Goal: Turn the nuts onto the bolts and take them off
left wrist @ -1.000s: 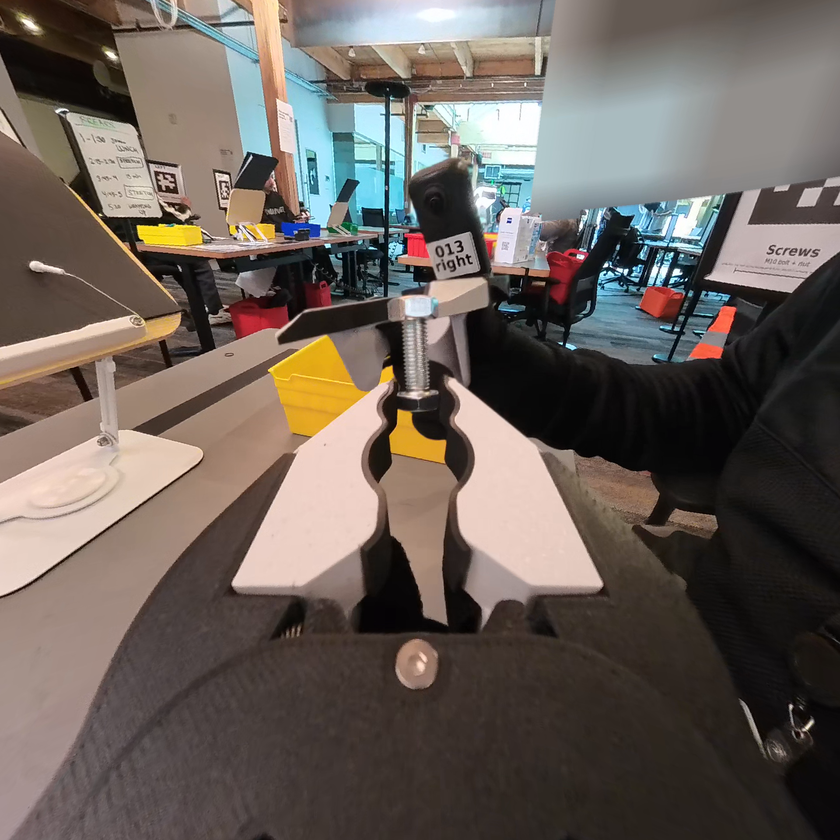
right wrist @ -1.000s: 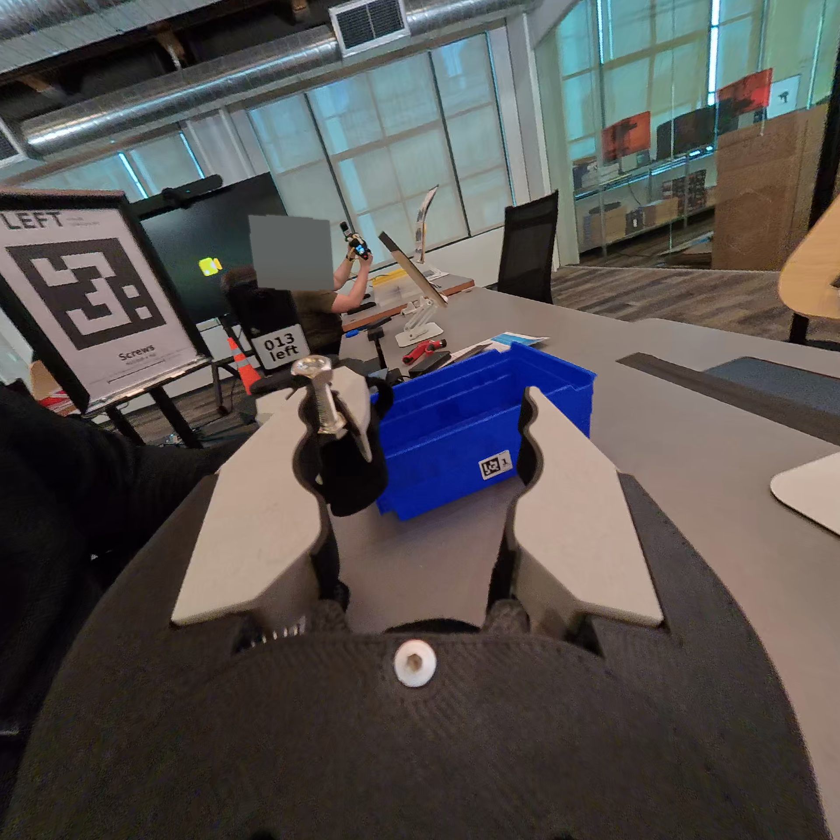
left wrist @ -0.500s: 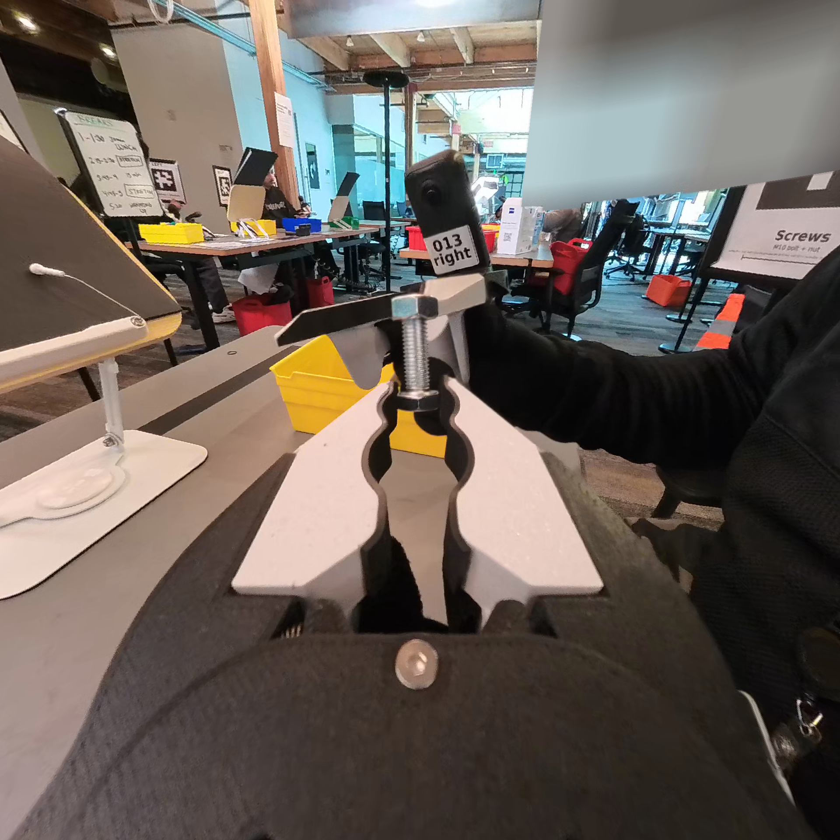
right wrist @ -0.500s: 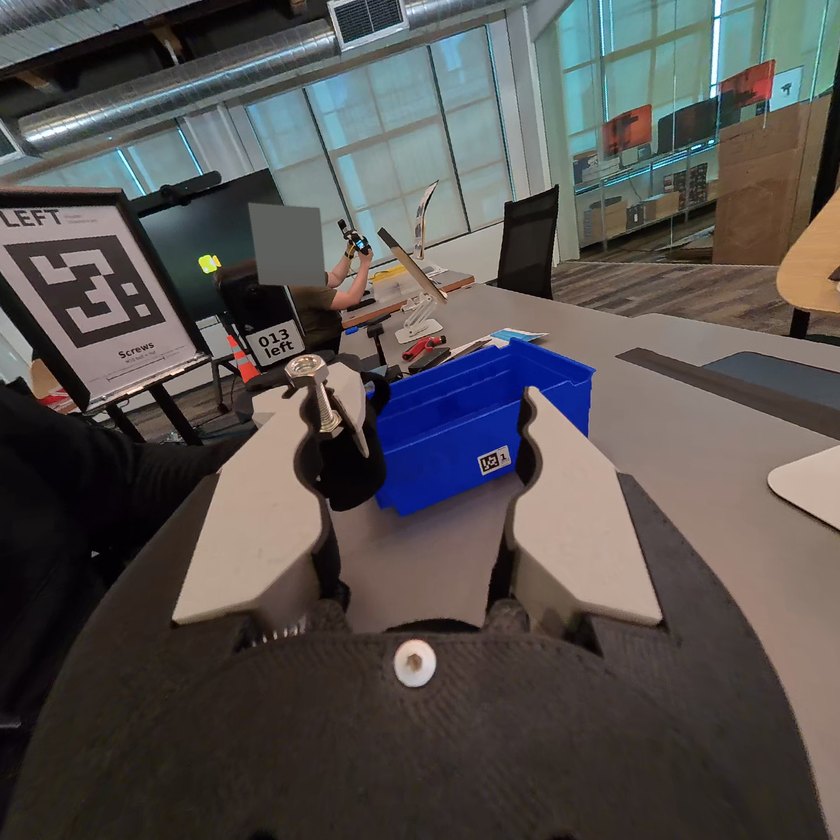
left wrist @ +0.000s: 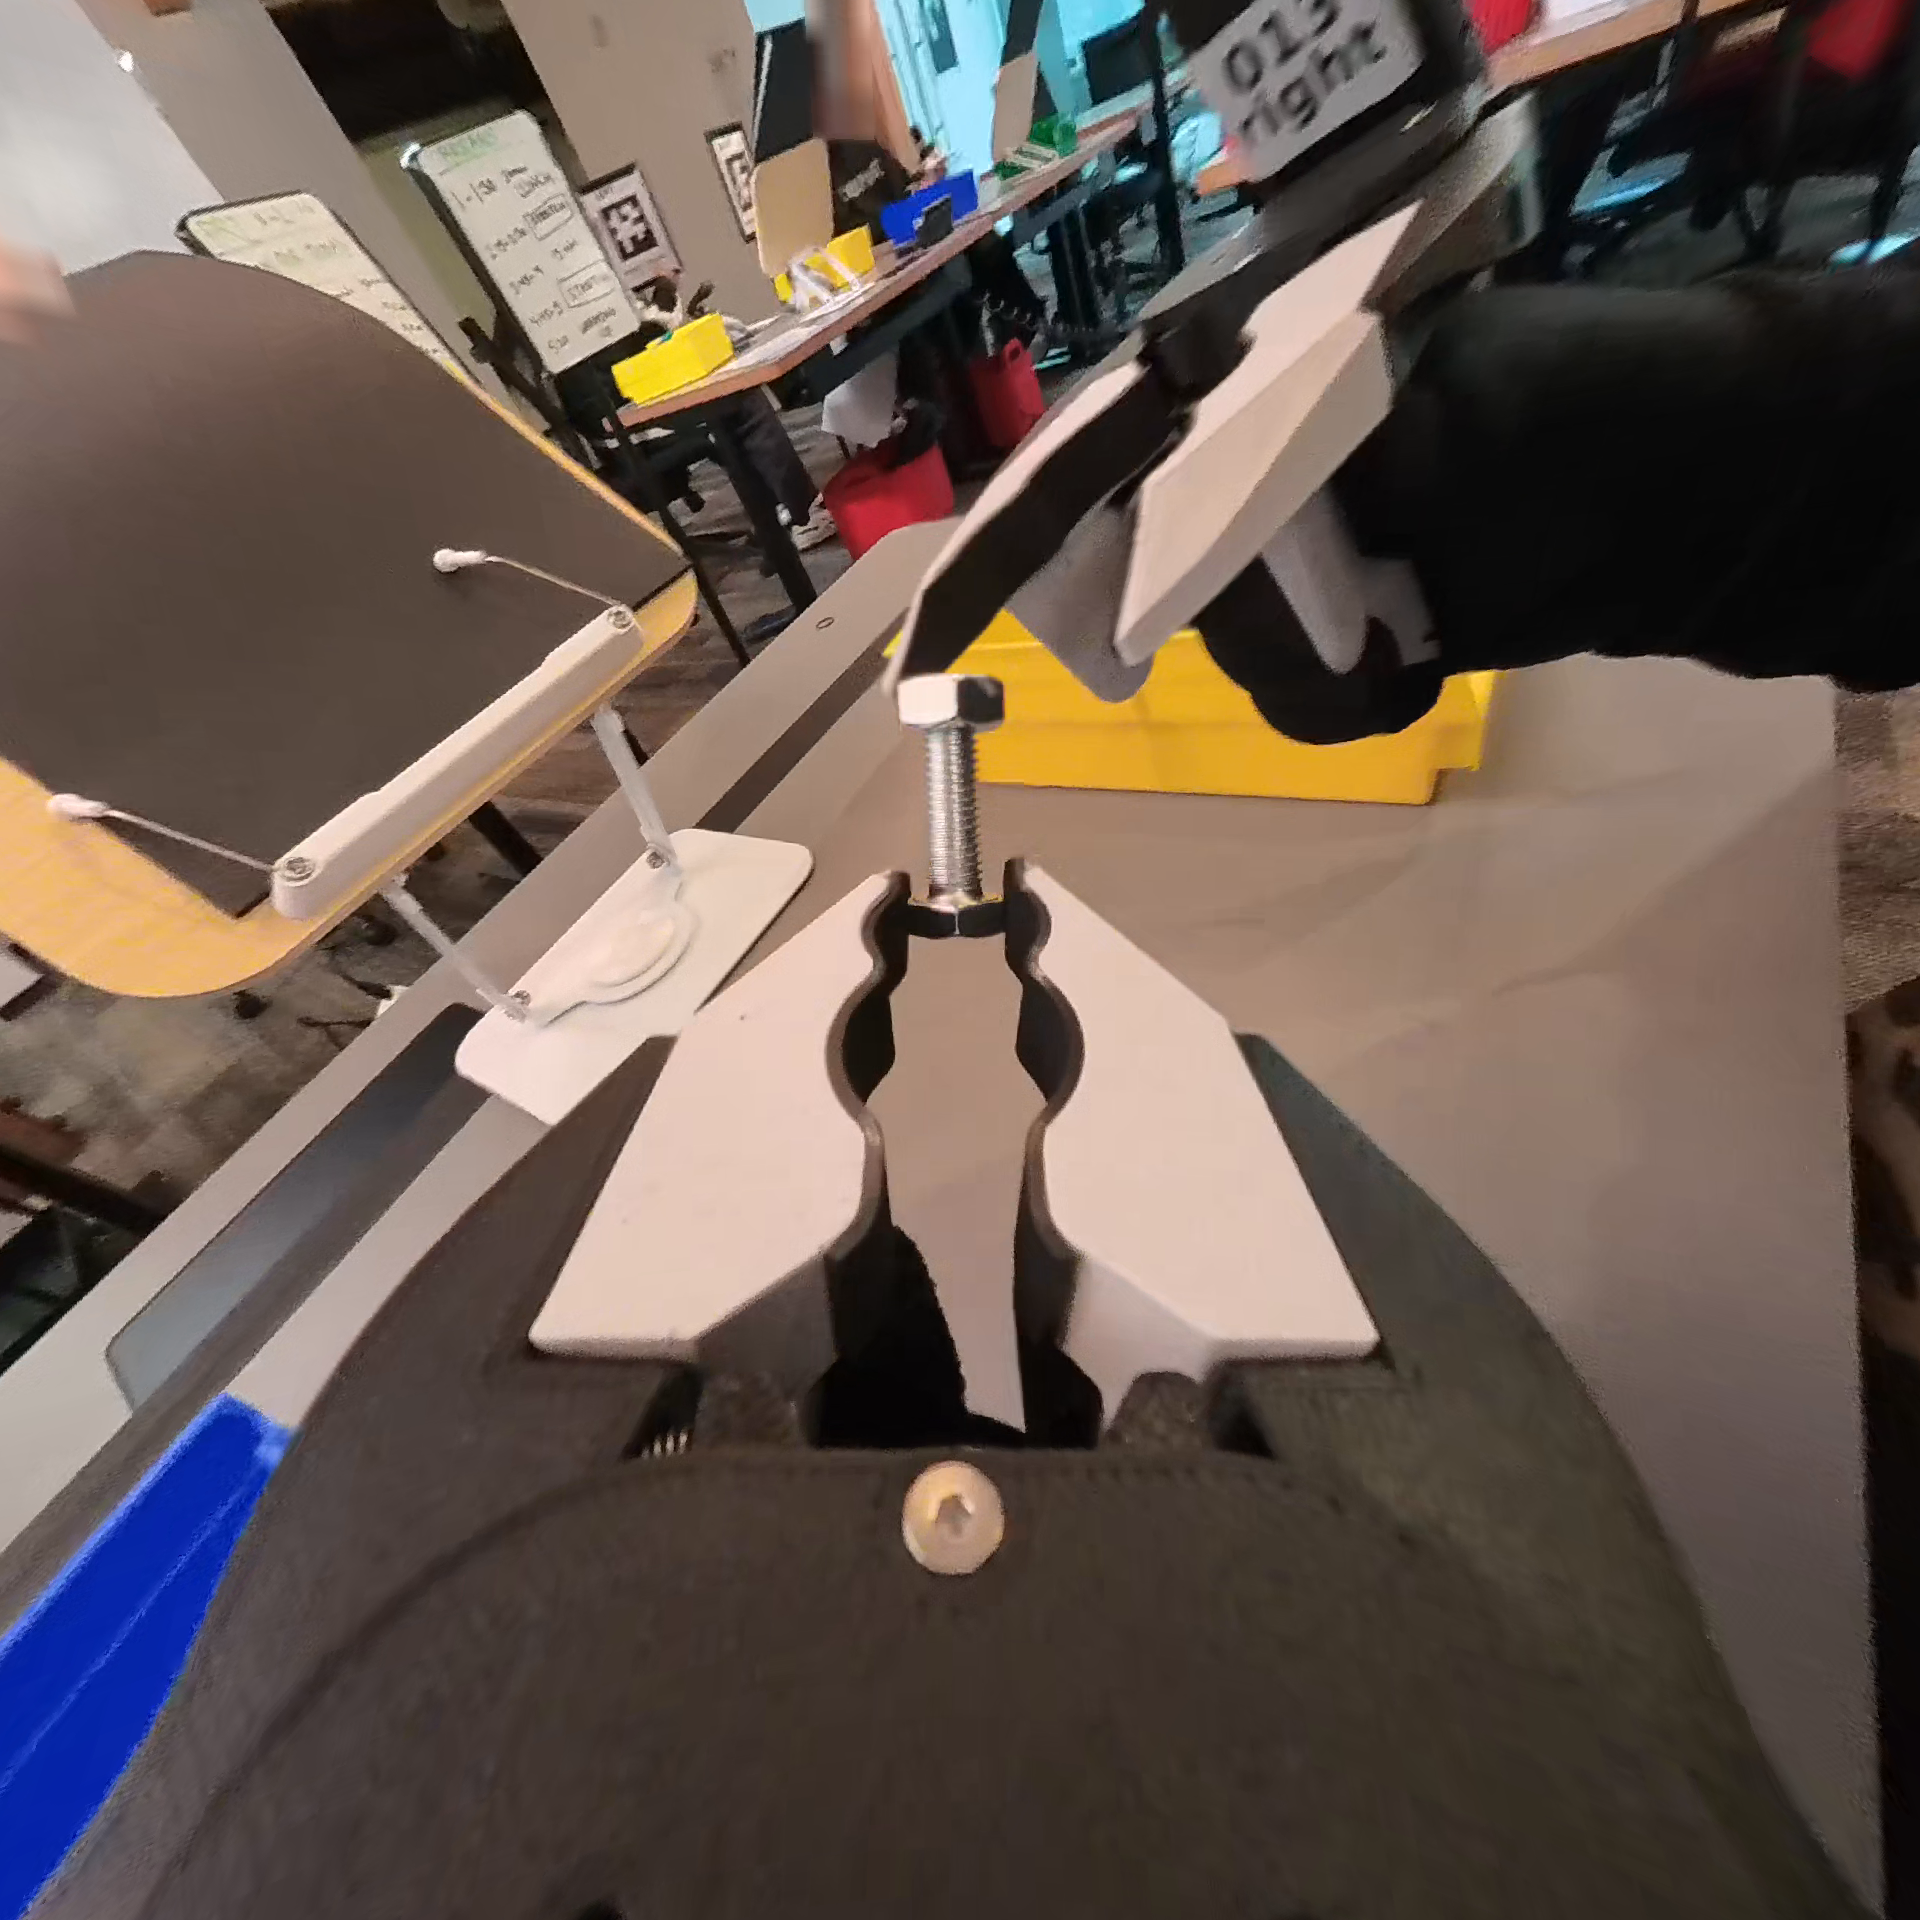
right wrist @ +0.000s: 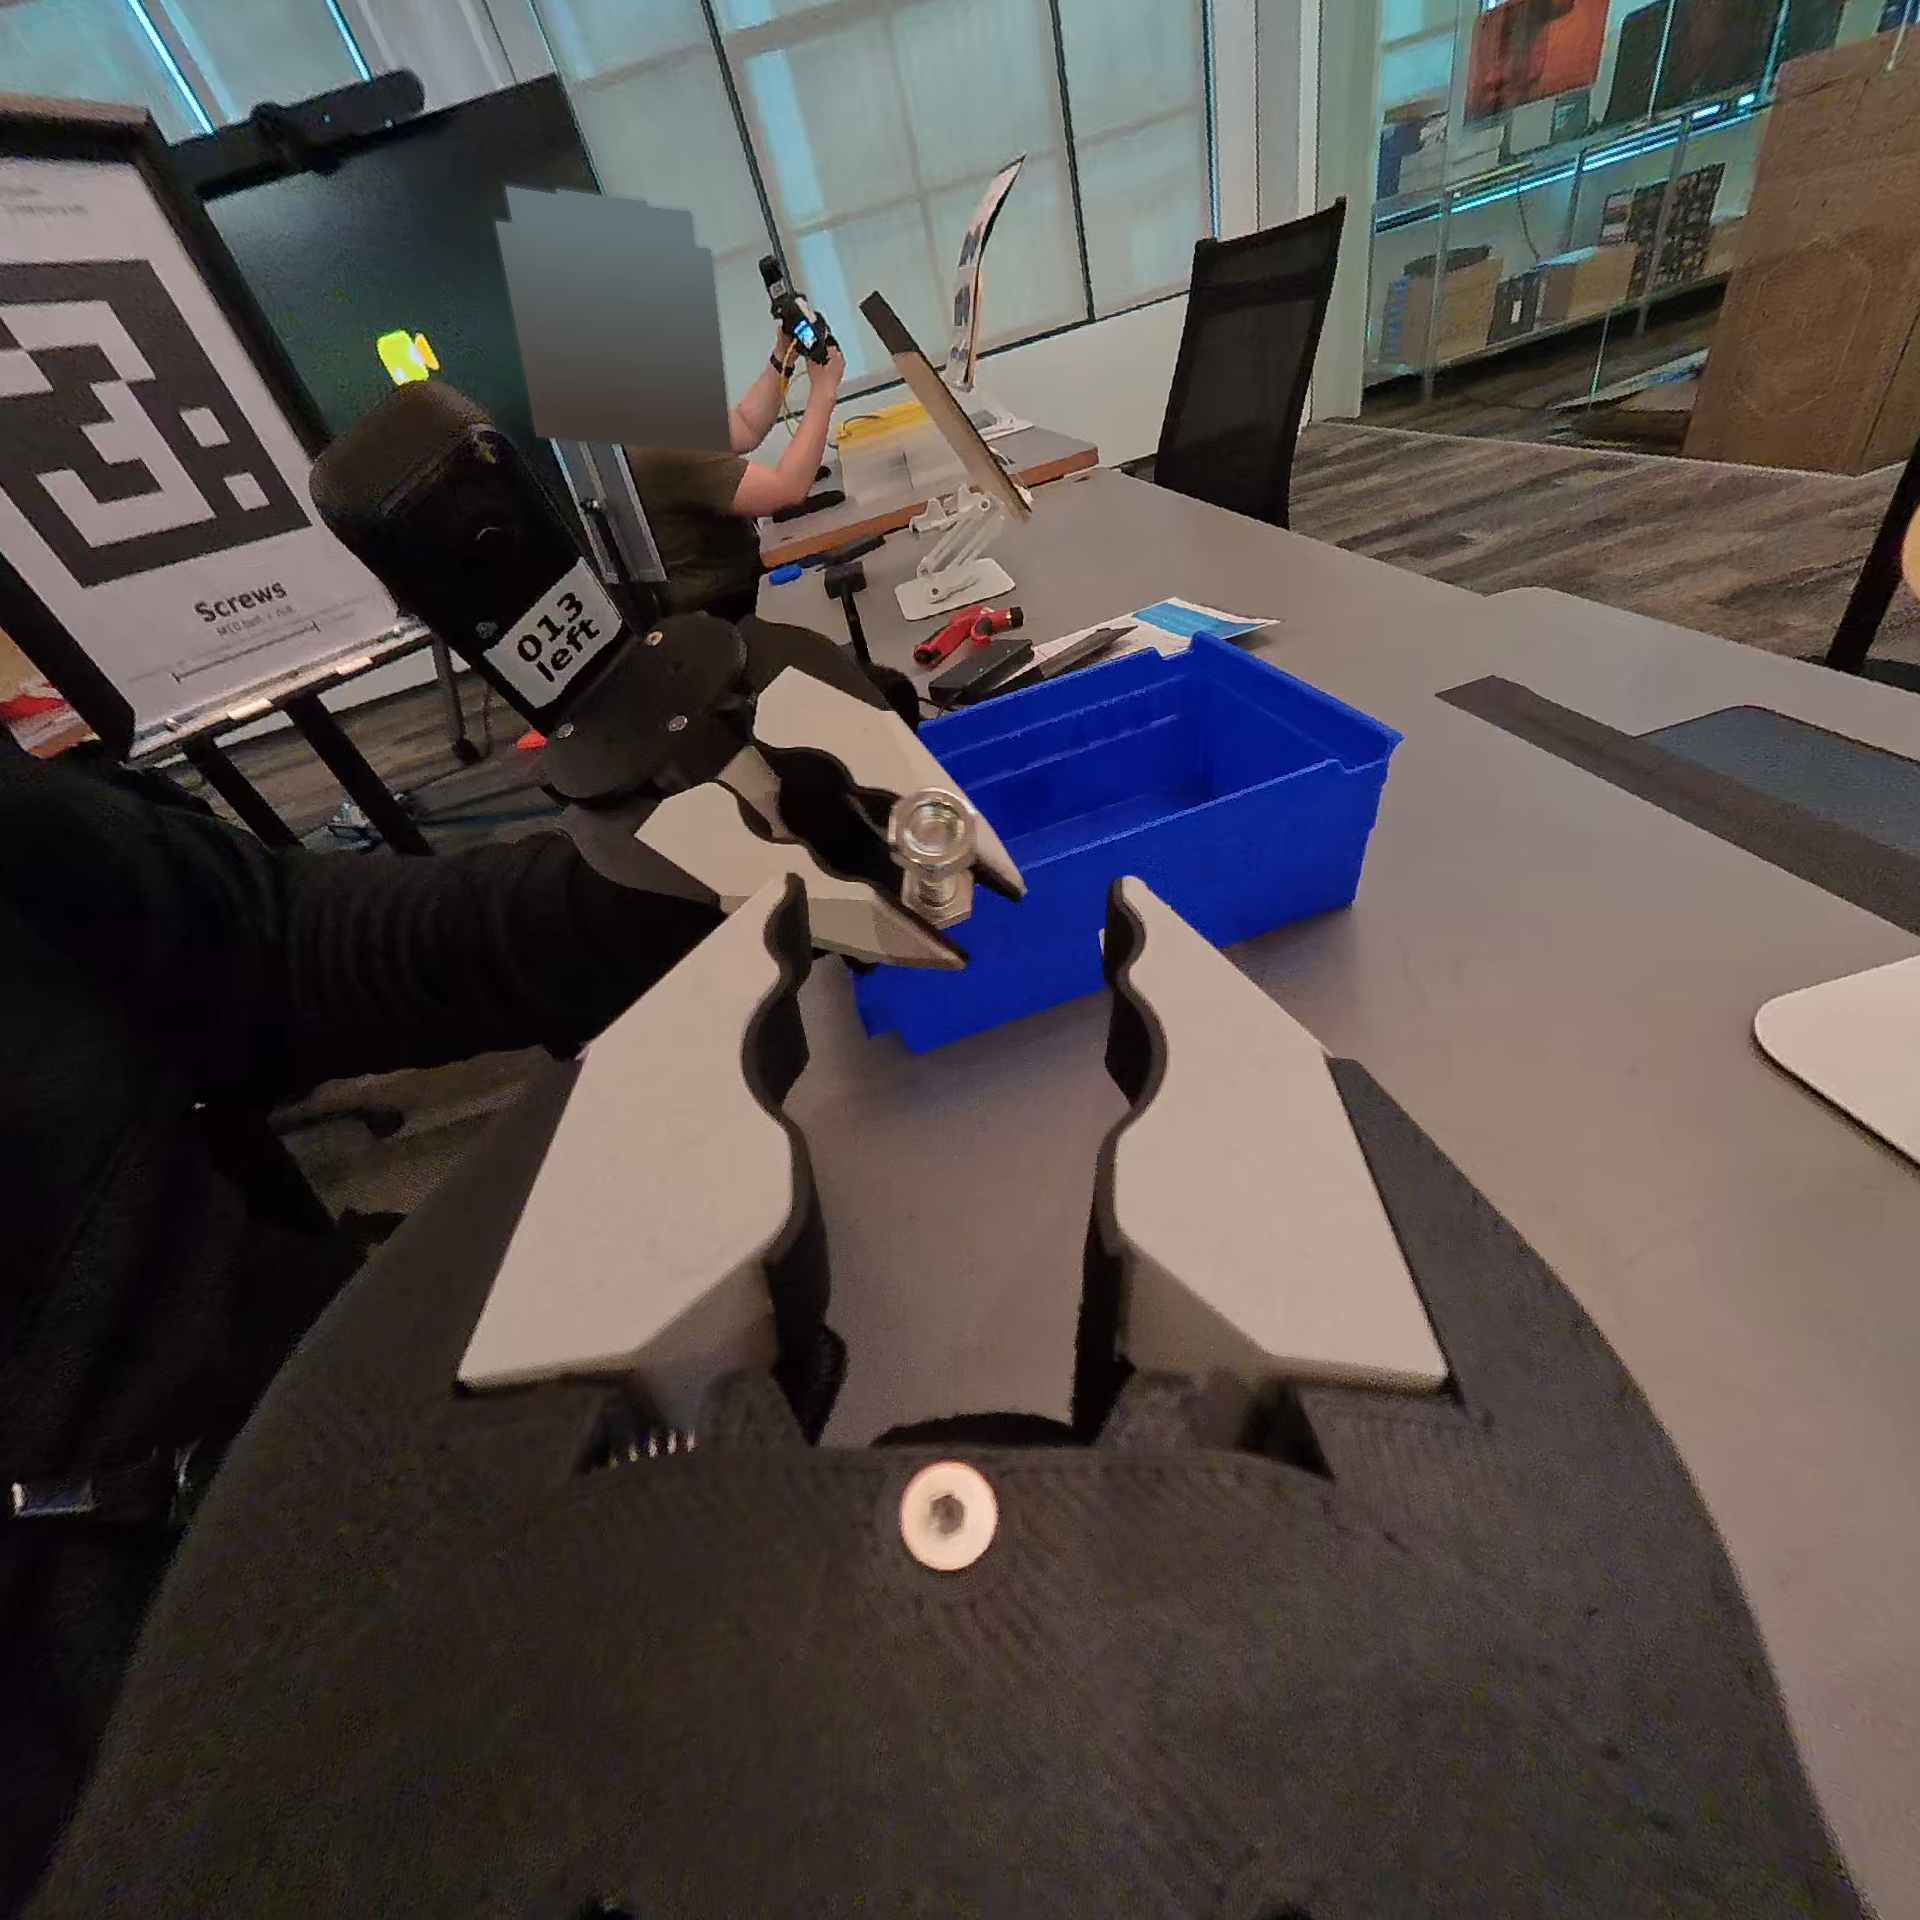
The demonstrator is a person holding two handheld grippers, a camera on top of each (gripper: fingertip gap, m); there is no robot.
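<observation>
My left gripper (left wrist: pixel 956 902) fingers pinch the nut (left wrist: pixel 957 918), bolt (left wrist: pixel 951 790) at 12; right gripper (right wrist: pixel 951 914) fingers spread, empty; next I re-grip the head, mid-turning.

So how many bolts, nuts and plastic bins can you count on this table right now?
Bolts: 1
Nuts: 1
Yellow bins: 1
Blue bins: 1
Total: 4
</observation>
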